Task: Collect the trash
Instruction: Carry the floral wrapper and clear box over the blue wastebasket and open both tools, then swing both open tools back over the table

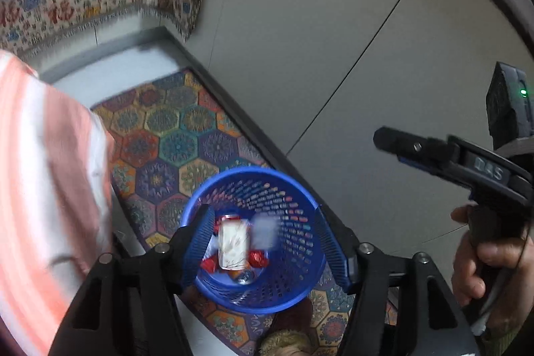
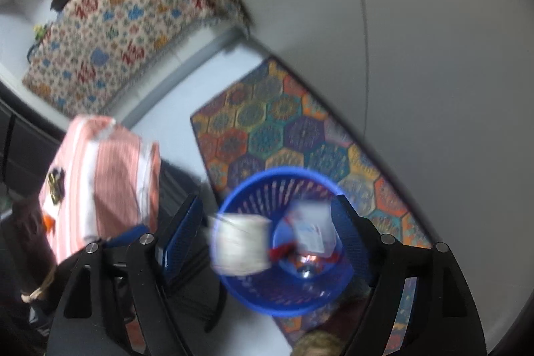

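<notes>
Grey floor tiles are seen beneath a patterned rug (image 1: 187, 135), on which a blue basket (image 1: 300, 276) stands. Both tongs are held above it with jaws wide apart: the left gripper (image 1: 263, 242) and the right gripper (image 2: 267, 229). A white can (image 1: 233, 244) is caught blurred over the basket, gripped by neither; red wrappers (image 1: 258, 259) lie inside

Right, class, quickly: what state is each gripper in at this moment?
Left gripper: open, holding nothing, above the blue basket.
Right gripper: open, holding nothing; a blurred white can shows between its fingers, touching neither.
</notes>
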Available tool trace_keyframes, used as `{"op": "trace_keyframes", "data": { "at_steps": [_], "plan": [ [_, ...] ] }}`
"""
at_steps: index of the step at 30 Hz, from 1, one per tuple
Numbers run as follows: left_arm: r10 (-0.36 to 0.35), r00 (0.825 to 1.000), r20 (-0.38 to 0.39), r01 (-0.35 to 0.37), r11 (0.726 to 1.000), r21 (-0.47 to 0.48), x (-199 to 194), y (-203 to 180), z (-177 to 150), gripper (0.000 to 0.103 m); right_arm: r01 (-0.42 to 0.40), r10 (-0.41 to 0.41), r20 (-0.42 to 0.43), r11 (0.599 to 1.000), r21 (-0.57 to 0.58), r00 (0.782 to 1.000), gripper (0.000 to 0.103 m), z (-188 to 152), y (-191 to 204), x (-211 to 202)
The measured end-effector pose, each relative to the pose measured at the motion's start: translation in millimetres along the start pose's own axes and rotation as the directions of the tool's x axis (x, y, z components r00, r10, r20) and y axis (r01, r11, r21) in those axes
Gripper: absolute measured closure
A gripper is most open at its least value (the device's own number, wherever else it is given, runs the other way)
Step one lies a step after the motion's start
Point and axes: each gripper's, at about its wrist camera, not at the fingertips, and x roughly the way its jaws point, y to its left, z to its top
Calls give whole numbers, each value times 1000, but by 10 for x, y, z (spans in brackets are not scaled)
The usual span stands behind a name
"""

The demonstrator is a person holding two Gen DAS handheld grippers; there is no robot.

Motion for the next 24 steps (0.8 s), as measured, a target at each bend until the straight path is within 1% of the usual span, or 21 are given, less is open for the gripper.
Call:
{"op": "trace_keyframes", "data": {
  "at_steps": [2,3,7,10,12,14,16,19,21,22,24],
  "plan": [
    [13,999,42,-14,1000,21,-238,-23,-21,39,34,-33,80,999,-20,996,21,9,50,-173],
    [19,998,60,-21,999,29,-362,-22,-40,39,47,-44,111,999,-27,993,18,27,83,-219],
    [68,991,120,-74,996,55,-836,83,-215,39,73,-61,211,996,-50,976,11,31,237,-398],
    [129,985,118,-134,990,35,-1125,304,-445,39,99,-75,244,991,-87,967,8,7,408,-441],
    [193,975,115,-194,981,-3,-1323,546,-644,39,122,-85,257,984,-131,963,8,-17,572,-444],
    [238,964,122,-234,971,-46,-1521,763,-809,39,138,-82,279,973,-187,957,8,-56,781,-448],
    [292,948,124,-281,955,-100,-1735,1036,-1009,39,151,-72,305,958,-244,950,7,-112,1024,-462],
    [388,914,116,-366,914,-172,-2019,1458,-1279,39,130,-17,327,935,-329,945,5,-262,1458,-460],
    [441,890,112,-411,885,-220,-2229,1723,-1463,39,82,41,313,925,-371,949,5,-400,1780,-441],
    [459,882,108,-424,873,-241,-2320,1823,-1541,39,45,81,299,919,-393,951,5,-503,1962,-423],
    [501,860,99,-458,842,-285,-2507,2042,-1701,39,-24,150,256,899,-438,955,5,-730,2313,-367]
  ]
}}
